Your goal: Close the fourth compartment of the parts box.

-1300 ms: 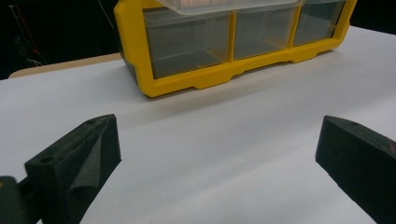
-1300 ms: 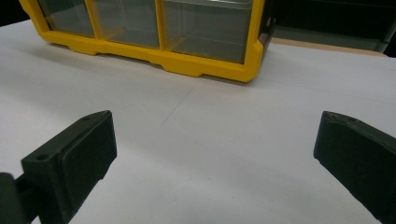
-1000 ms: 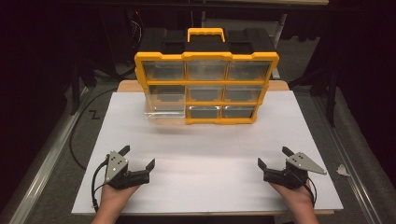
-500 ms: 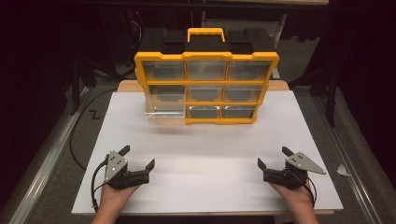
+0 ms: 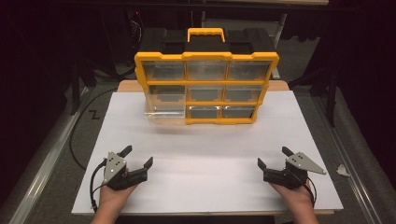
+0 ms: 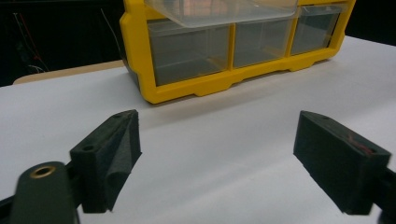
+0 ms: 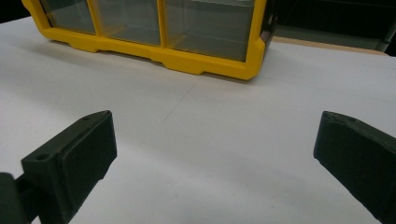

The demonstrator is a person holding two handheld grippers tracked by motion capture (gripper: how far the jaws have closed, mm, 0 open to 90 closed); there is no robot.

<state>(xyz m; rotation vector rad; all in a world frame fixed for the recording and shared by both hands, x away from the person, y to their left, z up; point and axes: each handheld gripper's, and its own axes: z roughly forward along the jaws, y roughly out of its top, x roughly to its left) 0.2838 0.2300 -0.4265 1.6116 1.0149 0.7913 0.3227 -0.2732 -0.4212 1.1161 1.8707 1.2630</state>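
Left gripper (image 5: 137, 157) rests at the near left edge of the white board (image 5: 210, 154), jaws spread with nothing between them, having just closed a little. Well beyond it, at the board's far middle, stands the yellow drawer organizer (image 5: 206, 88); its middle-left clear drawer (image 5: 163, 114) is pulled out, seemingly empty, though glare blurs it. Right gripper (image 5: 274, 156), near right, gapes wide and empty.
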